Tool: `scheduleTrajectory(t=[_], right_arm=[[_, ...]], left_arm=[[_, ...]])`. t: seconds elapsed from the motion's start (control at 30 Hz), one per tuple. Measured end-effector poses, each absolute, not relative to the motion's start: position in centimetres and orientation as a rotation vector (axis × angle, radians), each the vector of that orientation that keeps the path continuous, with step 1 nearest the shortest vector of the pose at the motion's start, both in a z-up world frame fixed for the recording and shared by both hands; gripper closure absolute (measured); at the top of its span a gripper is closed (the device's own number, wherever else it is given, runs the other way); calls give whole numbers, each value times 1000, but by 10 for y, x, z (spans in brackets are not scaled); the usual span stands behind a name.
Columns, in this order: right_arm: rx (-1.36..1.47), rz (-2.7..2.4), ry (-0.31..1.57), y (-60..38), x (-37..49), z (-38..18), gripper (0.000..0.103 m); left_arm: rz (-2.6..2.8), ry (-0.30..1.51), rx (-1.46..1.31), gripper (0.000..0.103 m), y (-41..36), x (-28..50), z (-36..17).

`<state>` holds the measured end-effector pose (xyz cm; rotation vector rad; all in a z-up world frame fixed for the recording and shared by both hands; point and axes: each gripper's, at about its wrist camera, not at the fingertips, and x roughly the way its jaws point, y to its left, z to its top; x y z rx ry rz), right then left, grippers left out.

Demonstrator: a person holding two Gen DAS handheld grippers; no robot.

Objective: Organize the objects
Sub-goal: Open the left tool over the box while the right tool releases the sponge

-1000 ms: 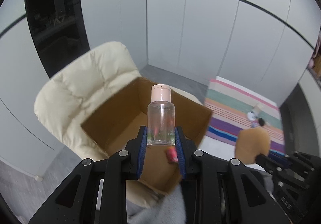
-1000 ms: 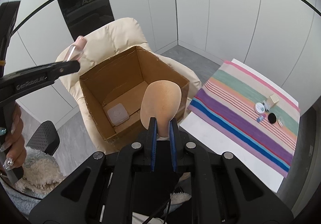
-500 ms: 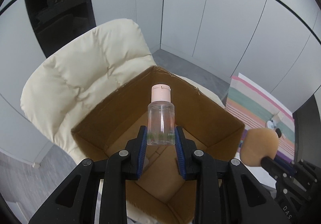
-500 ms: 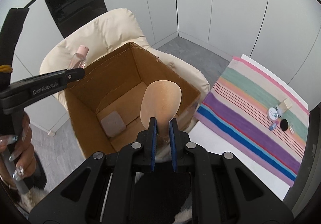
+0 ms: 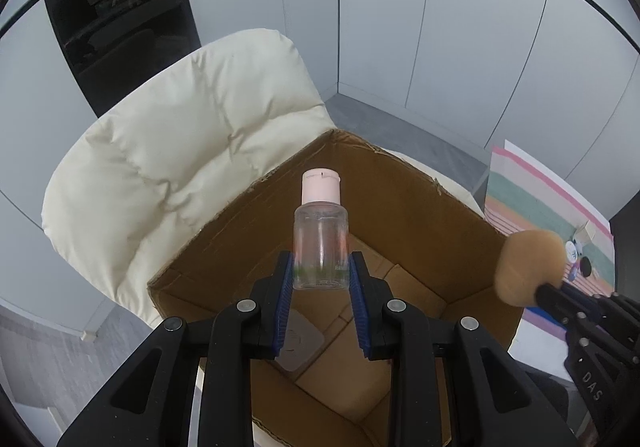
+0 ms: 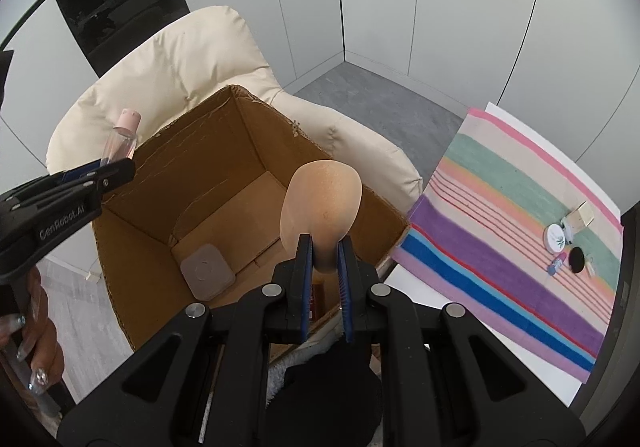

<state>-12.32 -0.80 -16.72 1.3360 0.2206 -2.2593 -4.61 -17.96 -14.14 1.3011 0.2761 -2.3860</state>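
Left gripper (image 5: 321, 279): jaws just easing apart, pads barely flanking bottle (image 5: 320, 247), poised over box (image 5: 460, 207).
Right gripper (image 6: 324, 259): clenched on sponge (image 6: 322, 207), above box near rim.
Risks: bottle slipping early, striking pad (image 6: 207, 271) on box floor or bouncing; sponge catching rim and falling outside.
Count: bottles 1; sponges 1; pads 1; boxes 1; chairs (image 5: 180, 151) 1; several small items on striped cloth (image 6: 500, 231).

Clear bottle (image 5: 320, 243) (pink cap) between left gripper (image 5: 320, 279) fingers, above cardboard box (image 5: 460, 215)
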Motion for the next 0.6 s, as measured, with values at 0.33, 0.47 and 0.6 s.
scheduleTrajectory(t=[0.33, 0.47, 0.6], right_arm=[[1274, -2273, 198, -8, -116, -165, 0], [1299, -2278, 146, 2, -119, -164, 0], [1307, -2297, 127, 10, -122, -161, 0]], left_arm=[[-2401, 402, 1240, 7, -188, -36, -133], [-2395, 398, 1286, 7, -185, -38, -139], [-2405, 353, 1276, 7, -179, -38, -137]])
